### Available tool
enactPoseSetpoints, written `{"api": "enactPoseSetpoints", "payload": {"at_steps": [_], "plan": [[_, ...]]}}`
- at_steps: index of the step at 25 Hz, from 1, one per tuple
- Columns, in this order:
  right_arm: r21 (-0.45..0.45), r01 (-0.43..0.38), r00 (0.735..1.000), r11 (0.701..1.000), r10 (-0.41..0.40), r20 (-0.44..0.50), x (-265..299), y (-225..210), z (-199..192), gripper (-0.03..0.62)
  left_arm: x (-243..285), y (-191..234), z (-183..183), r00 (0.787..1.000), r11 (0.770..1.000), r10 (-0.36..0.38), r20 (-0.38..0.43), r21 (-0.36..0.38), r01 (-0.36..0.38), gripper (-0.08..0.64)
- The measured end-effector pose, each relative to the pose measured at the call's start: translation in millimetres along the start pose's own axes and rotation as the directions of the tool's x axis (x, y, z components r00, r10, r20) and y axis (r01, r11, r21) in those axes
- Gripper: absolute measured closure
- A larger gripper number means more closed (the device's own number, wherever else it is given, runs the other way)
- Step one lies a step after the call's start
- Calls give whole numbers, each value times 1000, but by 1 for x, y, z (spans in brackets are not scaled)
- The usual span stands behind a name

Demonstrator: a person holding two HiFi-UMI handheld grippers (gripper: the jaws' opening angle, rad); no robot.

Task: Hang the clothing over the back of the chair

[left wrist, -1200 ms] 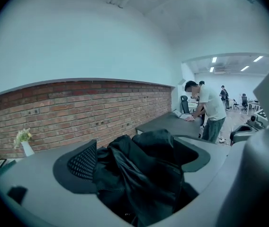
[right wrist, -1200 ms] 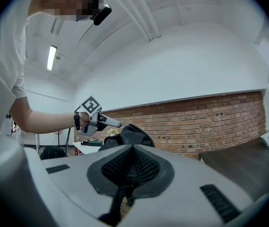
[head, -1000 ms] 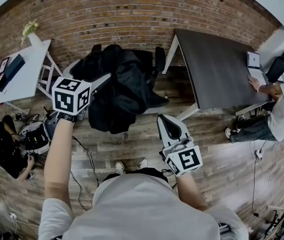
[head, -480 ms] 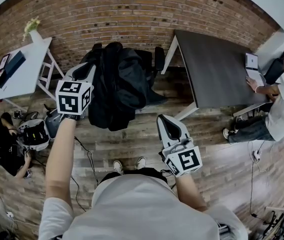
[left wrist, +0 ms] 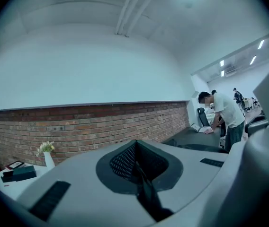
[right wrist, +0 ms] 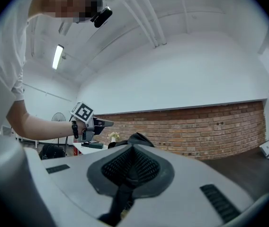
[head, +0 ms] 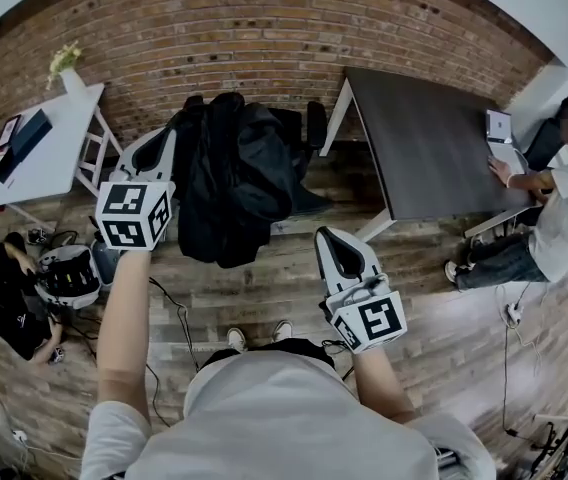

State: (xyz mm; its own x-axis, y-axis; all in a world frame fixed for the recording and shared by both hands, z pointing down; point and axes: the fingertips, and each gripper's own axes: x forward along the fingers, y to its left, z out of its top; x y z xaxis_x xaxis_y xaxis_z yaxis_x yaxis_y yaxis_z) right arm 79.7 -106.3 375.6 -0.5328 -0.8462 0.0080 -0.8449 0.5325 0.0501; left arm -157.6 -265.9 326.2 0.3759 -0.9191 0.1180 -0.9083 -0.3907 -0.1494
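Black clothing (head: 234,173) hangs draped over the back of a dark office chair (head: 314,118), which it mostly hides. My left gripper (head: 167,138) is just left of the clothing's edge, jaws shut with nothing between them; in the left gripper view the left gripper (left wrist: 137,162) points at the brick wall. My right gripper (head: 331,238) hovers over the floor in front of the chair, apart from the clothing, shut and empty. In the right gripper view the right gripper (right wrist: 132,164) faces the clothing's top (right wrist: 137,138) and the left gripper (right wrist: 107,123).
A white table (head: 54,158) with a vase and dark items stands at the left, a dark table (head: 424,138) at the right with a person (head: 564,198) working at its far side. Gear and cables (head: 64,273) lie on the wooden floor at the left. A brick wall runs behind.
My left gripper, open against the clothing a second ago, has drawn back to the left and shut empty. The clothing now hangs free on the chair. The right gripper stayed put.
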Motion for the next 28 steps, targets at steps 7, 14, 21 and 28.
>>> {"api": "enactPoseSetpoints", "payload": {"at_steps": [7,14,21,28], "plan": [[-26,-8,1000,1000,9,30,12,-7,16,574,-46,10,27,994,999,27,103,43,-32,537],[-34,5,999,999,-3,47,16,-16,31,574,-110,19,35,979,996,52,196,55,-64,537],[-16,23,999,1000,-23,25,10,-21,27,574,-162,29,14,967,991,129,219,-9,-131,537],[-4,52,998,999,-52,17,3,-28,21,574,-202,34,-14,940,967,249,234,-111,-228,537]]}}
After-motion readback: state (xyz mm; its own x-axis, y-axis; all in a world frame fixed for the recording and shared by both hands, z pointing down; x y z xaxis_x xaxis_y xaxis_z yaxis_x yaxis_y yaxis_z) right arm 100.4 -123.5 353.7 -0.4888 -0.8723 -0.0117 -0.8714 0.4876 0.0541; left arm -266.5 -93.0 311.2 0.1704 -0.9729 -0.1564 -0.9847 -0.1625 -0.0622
